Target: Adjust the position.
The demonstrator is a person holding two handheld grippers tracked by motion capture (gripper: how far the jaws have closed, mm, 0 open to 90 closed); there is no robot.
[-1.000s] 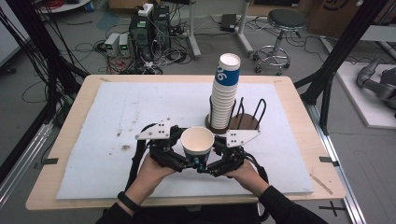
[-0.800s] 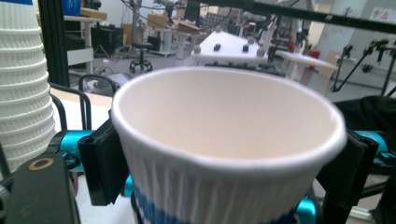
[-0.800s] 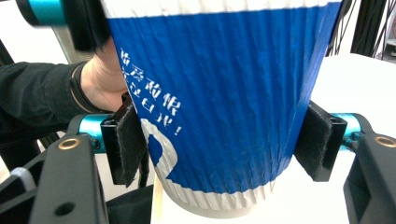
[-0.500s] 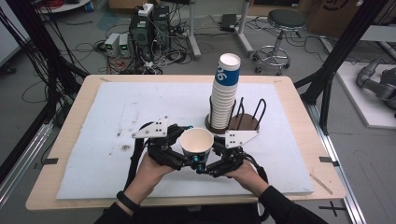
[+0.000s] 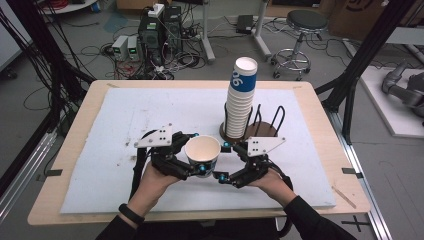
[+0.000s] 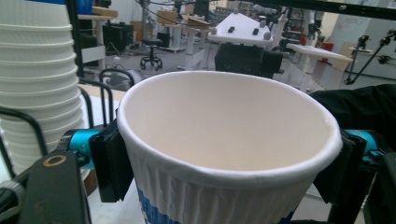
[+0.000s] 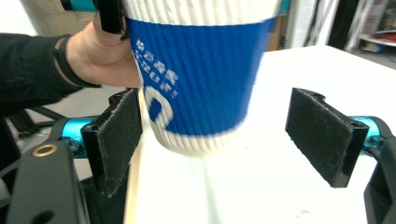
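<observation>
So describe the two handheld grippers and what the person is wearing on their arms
Both grippers, left gripper and right gripper, are black, with teal joints, a grey three-cornered plate with dark dots on top, and black jaws with rough flat pads. Black cables trail back. The person wears black sleeves and a black wristband.

I've got the wooden table (image 5: 80,145) under a pale mat (image 5: 125,130) — on the mat, a wire rack (image 5: 265,125) holding a cup stack (image 5: 240,100).

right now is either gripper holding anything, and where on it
The left gripper holds the paper cup, jaws clamped on opposite sides just under its rim. The right gripper is open around its base.
</observation>
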